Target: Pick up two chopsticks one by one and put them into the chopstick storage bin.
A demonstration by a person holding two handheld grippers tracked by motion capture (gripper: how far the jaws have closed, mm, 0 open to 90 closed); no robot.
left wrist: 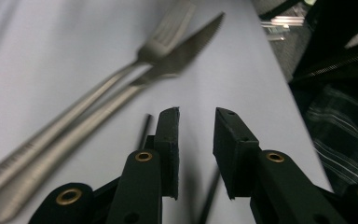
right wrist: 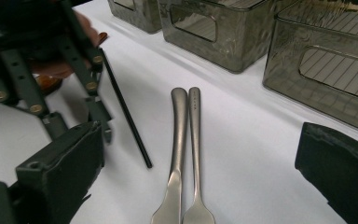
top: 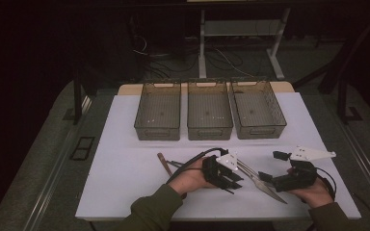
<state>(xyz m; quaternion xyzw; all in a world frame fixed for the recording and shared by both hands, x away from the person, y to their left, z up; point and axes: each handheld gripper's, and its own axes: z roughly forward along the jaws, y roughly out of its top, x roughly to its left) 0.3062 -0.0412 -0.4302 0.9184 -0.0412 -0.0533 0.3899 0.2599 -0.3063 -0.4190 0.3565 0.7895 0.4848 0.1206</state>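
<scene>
In the left gripper view the left gripper (left wrist: 196, 112) has its jaws slightly apart with nothing between them; bare white table (left wrist: 51, 56) shows through the gap, and a thin black stick (left wrist: 144, 131) lies just beside the left-hand jaw. In the right gripper view the right gripper (right wrist: 205, 172) has its jaws spread wide, one at the lower left and one at the lower right of the frame, straddling but not touching the cutlery.

The knife (right wrist: 178, 154) and the fork (right wrist: 196, 154) lie side by side and touching in the lower middle of that frame, handles pointing away toward the bins. In the high view they sit in the lower centre, between the two grippers.

The risk, as a judgement: with the two pieces pressed together, closing on them could catch both at once, or pinch one and skid the other across the smooth table. The flat handles also give the pads little to bite, so a shallow grip may slip.

Counted: one knife, one fork, one black stick, a brown-handled piece (top: 164, 163) left of the left hand (top: 192, 178), and three clear bins (top: 210, 109) in a row across the upper middle, all seemingly empty.
</scene>
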